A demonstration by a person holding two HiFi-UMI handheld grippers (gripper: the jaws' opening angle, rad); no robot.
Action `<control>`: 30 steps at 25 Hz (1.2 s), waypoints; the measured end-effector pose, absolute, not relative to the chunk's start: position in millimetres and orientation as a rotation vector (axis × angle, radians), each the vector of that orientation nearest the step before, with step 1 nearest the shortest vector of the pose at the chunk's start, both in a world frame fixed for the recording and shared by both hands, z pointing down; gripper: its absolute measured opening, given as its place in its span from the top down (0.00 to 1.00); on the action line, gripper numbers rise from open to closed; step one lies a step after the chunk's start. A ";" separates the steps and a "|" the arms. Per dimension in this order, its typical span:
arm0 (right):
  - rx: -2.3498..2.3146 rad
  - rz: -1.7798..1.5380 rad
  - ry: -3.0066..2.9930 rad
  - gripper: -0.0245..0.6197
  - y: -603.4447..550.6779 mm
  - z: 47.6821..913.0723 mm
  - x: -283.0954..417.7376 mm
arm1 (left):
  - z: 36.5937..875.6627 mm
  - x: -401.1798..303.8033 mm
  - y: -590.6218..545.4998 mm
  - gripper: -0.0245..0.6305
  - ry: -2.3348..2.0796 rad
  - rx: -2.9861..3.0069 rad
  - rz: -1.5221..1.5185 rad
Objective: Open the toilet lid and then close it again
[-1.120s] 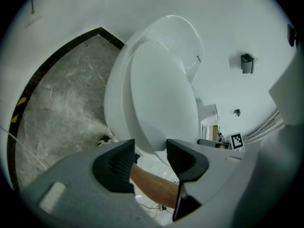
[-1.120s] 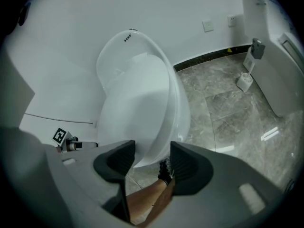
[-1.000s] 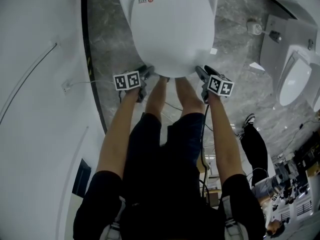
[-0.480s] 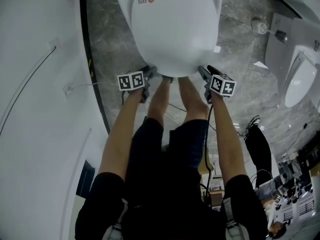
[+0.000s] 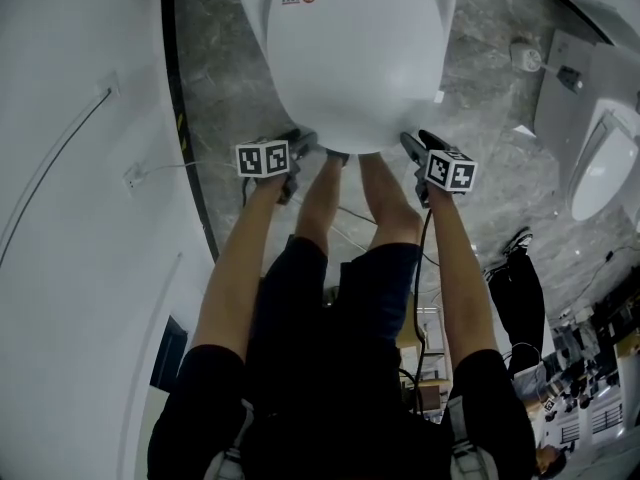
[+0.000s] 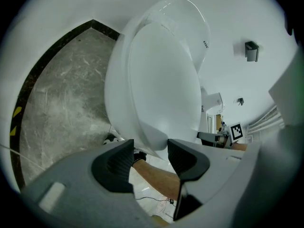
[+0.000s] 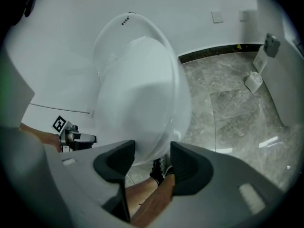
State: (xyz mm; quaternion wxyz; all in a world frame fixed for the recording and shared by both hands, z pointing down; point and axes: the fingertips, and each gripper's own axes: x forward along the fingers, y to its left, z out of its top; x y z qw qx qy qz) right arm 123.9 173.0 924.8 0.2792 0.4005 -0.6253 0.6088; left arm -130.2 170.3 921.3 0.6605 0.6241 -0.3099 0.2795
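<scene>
The white toilet lid [image 5: 355, 58] lies closed over the bowl, seen from above in the head view. My left gripper [image 5: 297, 148] is at the left of the lid's front rim and my right gripper [image 5: 408, 146] at the right of it. In the left gripper view the lid [image 6: 161, 89] fills the middle, and its front rim dips toward the gap of the left gripper [image 6: 151, 156]. Those jaws are opening, and the pads do not press on the rim. In the right gripper view the right gripper [image 7: 149, 163] stands open, with the lid's [image 7: 137, 103] rim just beyond its tips.
The person's legs [image 5: 340, 198] stand between the two grippers, and their shoes [image 7: 159, 169] are under the bowl's front. A white partition [image 5: 80, 218] runs down the left. To the right are a urinal [image 5: 600, 168], a small floor fixture [image 5: 525, 56] and a black bag [image 5: 515, 288].
Both grippers have sunk slightly at the lid's front rim. The lid stays down throughout.
</scene>
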 end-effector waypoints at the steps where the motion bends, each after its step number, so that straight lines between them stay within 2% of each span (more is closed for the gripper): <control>1: 1.073 1.630 -1.676 0.60 172.9 924.3 124.4 | 921.5 -130.7 170.5 0.62 -0.704 1.409 0.631; 5: 1.066 1.578 -1.690 0.60 172.1 916.9 120.8 | 915.2 -135.1 170.7 0.62 -0.745 1.398 0.679; 8: 1.004 1.471 -1.734 0.60 176.6 891.0 114.6 | 893.9 -126.2 173.6 0.69 -0.709 1.480 0.804; 13: 0.901 1.314 -1.842 0.66 176.2 824.2 99.2 | 832.4 -104.3 156.2 0.73 -0.619 1.704 0.933; 15: 0.909 1.277 -1.886 0.72 167.3 793.8 98.3 | 802.8 -96.1 142.5 0.79 -0.622 1.775 0.911; 16: 0.917 1.256 -1.905 0.78 163.1 778.7 98.7 | 787.1 -92.0 136.6 0.82 -0.621 1.808 0.892; 17: 0.921 1.234 -1.921 0.90 160.0 764.2 98.7 | 771.2 -88.0 131.9 0.85 -0.614 1.838 0.870; 18: 0.917 1.213 -1.935 0.95 157.7 750.4 97.9 | 755.2 -84.2 128.3 0.87 -0.600 1.868 0.849; 22: 0.855 1.142 -2.012 0.96 143.5 696.5 95.7 | 691.7 -66.2 111.3 0.95 -0.541 1.998 0.805; 30: 0.832 0.978 -2.187 0.95 135.9 585.0 76.7 | 577.8 -72.0 100.3 0.95 -0.609 2.160 0.656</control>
